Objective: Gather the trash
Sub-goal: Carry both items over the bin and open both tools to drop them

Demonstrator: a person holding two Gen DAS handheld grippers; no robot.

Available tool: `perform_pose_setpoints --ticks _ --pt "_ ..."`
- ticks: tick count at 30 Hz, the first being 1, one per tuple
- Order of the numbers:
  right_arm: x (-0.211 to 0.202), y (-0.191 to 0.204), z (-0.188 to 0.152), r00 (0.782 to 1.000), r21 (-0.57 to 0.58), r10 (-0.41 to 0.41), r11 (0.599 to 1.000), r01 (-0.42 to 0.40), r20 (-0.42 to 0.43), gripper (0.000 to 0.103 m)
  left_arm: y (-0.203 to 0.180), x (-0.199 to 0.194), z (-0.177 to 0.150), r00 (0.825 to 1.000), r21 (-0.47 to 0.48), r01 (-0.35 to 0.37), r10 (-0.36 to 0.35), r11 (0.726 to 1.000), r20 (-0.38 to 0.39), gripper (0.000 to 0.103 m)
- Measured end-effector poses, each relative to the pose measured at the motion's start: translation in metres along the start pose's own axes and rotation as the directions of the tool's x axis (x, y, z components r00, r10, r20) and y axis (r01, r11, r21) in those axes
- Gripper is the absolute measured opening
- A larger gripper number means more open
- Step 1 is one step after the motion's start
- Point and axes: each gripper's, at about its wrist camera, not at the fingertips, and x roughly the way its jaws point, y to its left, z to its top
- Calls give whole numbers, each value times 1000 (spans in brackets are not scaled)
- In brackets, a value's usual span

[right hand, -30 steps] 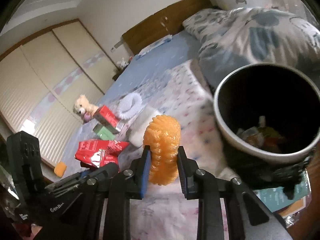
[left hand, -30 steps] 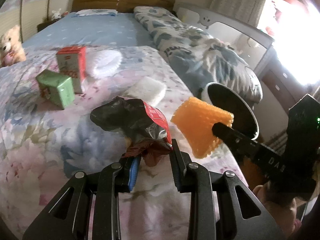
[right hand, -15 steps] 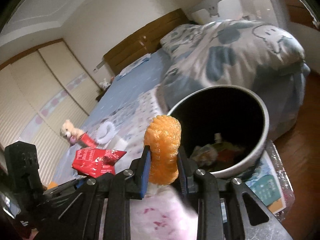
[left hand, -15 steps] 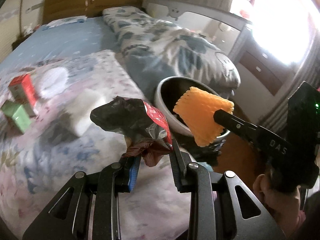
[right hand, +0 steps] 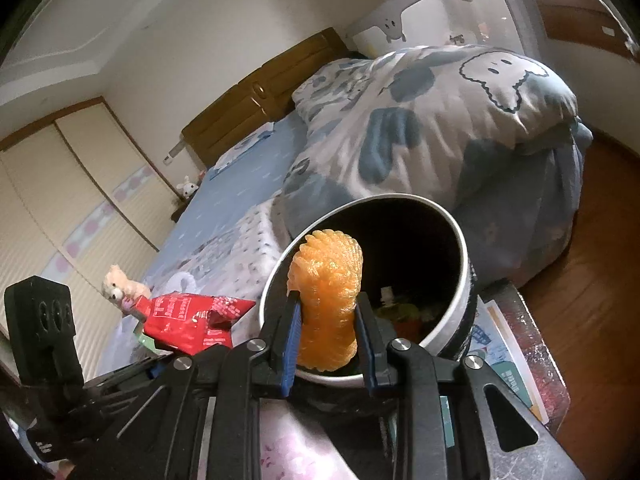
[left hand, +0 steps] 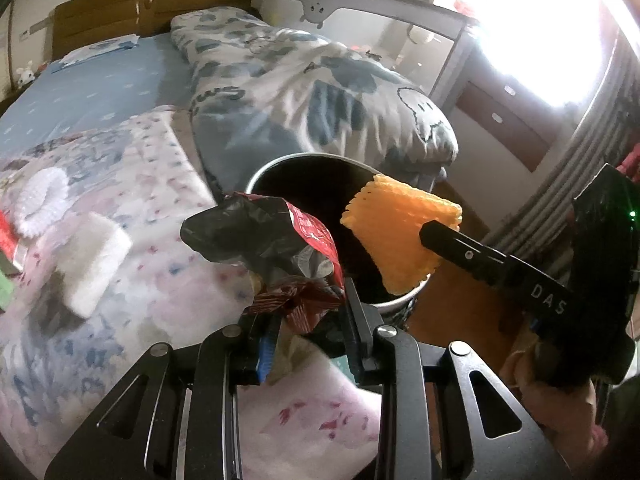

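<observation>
1. Only the right wrist view shows scraps inside the round black metal-rimmed bin.
2. Right gripper pinches an orange ribbed foam net over the bin's near rim.
3. Left gripper clamps a crumpled red foil snack bag, just left of the bin.

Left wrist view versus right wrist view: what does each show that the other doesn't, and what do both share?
Only the left wrist view shows the white foam block on the bed and the bright window. Only the right wrist view shows trash already in the bin, the teddy bear and the wardrobe. Both show the bin, red wrapper, orange foam net and duvet.
</observation>
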Motion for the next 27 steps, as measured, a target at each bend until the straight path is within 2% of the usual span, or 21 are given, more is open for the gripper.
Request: perform_pose_setpoints --ticks 14,27 --pt "7 -23 15 1000 32 -31 999 31 3 26 -15 36 19 999 19 15 -14 1000 -48 27" --pt "23 -29 20 999 46 -37 998 38 -24 32 -12 53 24 997 16 11 -10 1000 -83 28"
